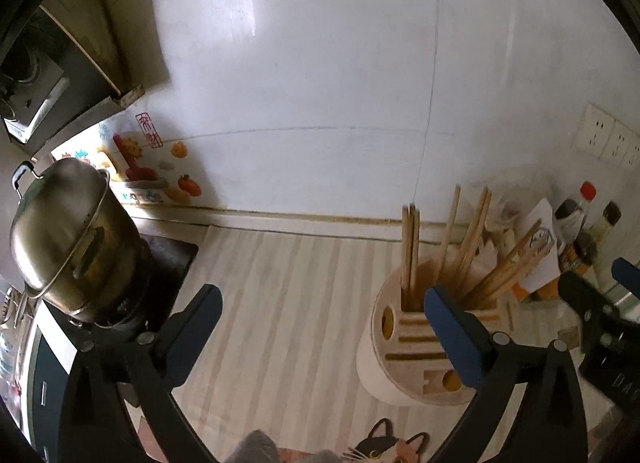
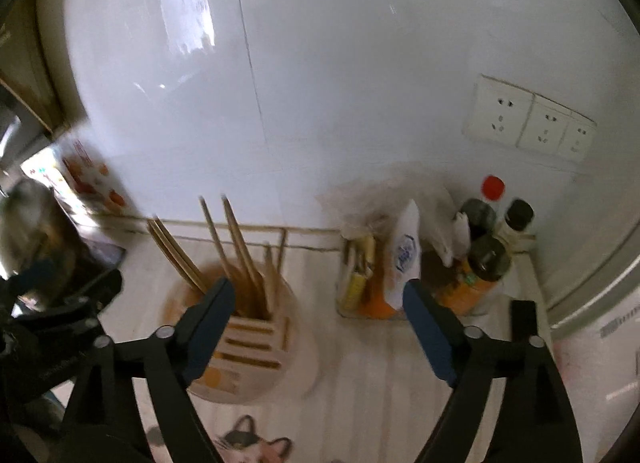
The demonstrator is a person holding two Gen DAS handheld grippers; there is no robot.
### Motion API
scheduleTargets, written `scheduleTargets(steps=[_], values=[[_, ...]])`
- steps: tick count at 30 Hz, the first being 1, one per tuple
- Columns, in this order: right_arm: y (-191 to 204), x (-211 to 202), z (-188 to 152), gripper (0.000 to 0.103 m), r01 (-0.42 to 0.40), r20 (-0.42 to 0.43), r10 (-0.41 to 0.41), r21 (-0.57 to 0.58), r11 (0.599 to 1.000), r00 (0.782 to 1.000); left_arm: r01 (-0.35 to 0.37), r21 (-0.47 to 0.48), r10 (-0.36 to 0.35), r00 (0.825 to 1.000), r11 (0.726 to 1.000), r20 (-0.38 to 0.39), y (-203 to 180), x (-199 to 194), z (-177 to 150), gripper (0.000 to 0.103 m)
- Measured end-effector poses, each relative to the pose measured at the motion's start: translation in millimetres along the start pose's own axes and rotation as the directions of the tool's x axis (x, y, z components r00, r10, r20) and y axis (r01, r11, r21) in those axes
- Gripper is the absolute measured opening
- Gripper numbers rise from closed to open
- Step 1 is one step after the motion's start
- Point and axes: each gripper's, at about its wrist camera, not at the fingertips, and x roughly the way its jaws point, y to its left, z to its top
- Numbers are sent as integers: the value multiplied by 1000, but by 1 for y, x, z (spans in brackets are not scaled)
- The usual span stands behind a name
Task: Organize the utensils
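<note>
Left wrist view shows the left tongs (image 1: 324, 303) spread wide with nothing between their blue pads, hanging over the pale striped bench (image 1: 280, 283). Wooden chopsticks (image 1: 472, 239) stand upright and leaning in the deep slot of a round wooden utensil holder (image 1: 400, 343), which sits on the bench at the right, just behind the right-hand pad. A steel pot (image 1: 68, 231) rests on the stove at the far left. Right wrist view, somewhat blurred, shows the right tongs (image 2: 320, 307) also wide and empty; the holder with its chopsticks lies behind their left pad, and a cluster of sauce bottles (image 2: 488, 247) and packets stands by the white tiled wall (image 2: 320, 63) on the right, below a row of sockets (image 2: 528, 119).
</note>
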Motion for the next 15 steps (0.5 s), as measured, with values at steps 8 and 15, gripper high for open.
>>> scheduleTargets(steps=[8, 15], values=[[-8, 7, -30, 102, 86, -13, -86, -14, 996, 996, 7, -8, -7, 1000, 1000, 4, -1, -10, -19, 103], [-7, -34, -49, 103, 116, 44, -117, 21, 993, 992, 42, -1, -42, 997, 999, 60, 9, -56, -36, 103]])
